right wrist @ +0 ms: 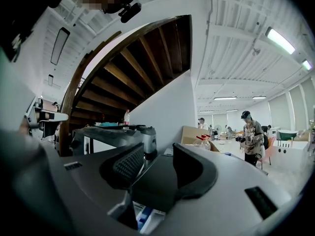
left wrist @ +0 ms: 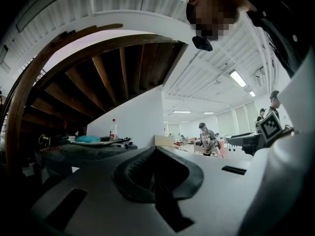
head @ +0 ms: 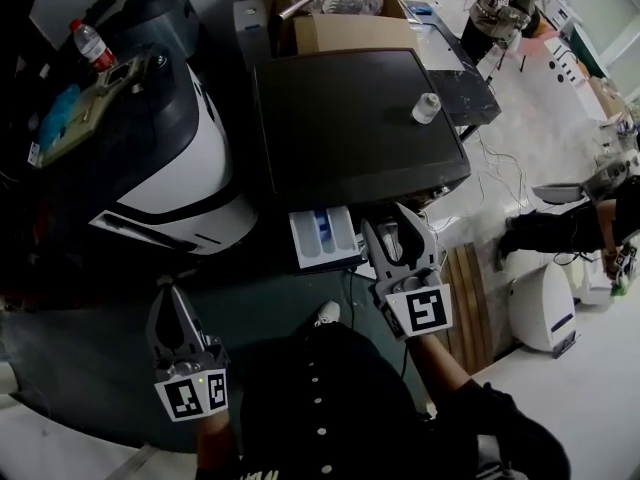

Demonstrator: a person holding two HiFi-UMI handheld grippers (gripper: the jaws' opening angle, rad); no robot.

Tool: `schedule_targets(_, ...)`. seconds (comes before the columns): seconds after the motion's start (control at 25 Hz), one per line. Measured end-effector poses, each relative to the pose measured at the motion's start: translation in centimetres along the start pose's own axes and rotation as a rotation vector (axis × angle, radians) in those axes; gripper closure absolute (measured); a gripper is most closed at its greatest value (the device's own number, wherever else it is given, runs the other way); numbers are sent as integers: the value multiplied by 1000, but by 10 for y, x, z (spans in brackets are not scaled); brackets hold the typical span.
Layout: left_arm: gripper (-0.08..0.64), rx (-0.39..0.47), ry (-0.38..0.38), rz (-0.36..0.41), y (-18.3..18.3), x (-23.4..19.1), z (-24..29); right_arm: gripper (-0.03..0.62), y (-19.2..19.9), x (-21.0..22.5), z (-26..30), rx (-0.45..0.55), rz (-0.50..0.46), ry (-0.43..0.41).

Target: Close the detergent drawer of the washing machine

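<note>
The washing machine [head: 350, 118] has a dark top, and its white detergent drawer [head: 322, 236] with a blue compartment stands pulled out at the front. My right gripper [head: 385, 220] is just right of the drawer's front end, open, with nothing between its pads. In the right gripper view, that gripper [right wrist: 157, 163] points level at the machine, and the drawer [right wrist: 142, 215] shows low between its jaws. My left gripper [head: 175, 308] hangs far to the lower left, away from the drawer. In the left gripper view my left gripper [left wrist: 156, 173] has its pads together, holding nothing.
A black-and-white machine [head: 170, 158] stands left of the washer, with a water bottle [head: 92, 46] on it. A small jar [head: 426, 107] sits on the washer's top. A cardboard box [head: 345, 13] is behind, a wooden pallet [head: 470, 288] and a white appliance [head: 545, 308] to the right.
</note>
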State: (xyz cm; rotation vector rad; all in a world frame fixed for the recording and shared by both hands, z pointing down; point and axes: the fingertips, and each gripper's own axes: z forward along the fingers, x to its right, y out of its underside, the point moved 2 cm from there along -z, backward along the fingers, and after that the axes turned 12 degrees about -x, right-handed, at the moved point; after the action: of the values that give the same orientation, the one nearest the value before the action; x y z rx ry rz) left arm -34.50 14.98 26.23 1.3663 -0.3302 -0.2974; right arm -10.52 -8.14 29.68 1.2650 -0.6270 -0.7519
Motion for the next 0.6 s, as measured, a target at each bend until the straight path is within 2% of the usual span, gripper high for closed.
schedule_targets(0.32,555,-9,141,22,-3,26,44,408,9,15,-11,-31,18,83)
schedule_targets(0.6,555,0,316,42,-5,33,85,408,12,14,-22,-42,35,230)
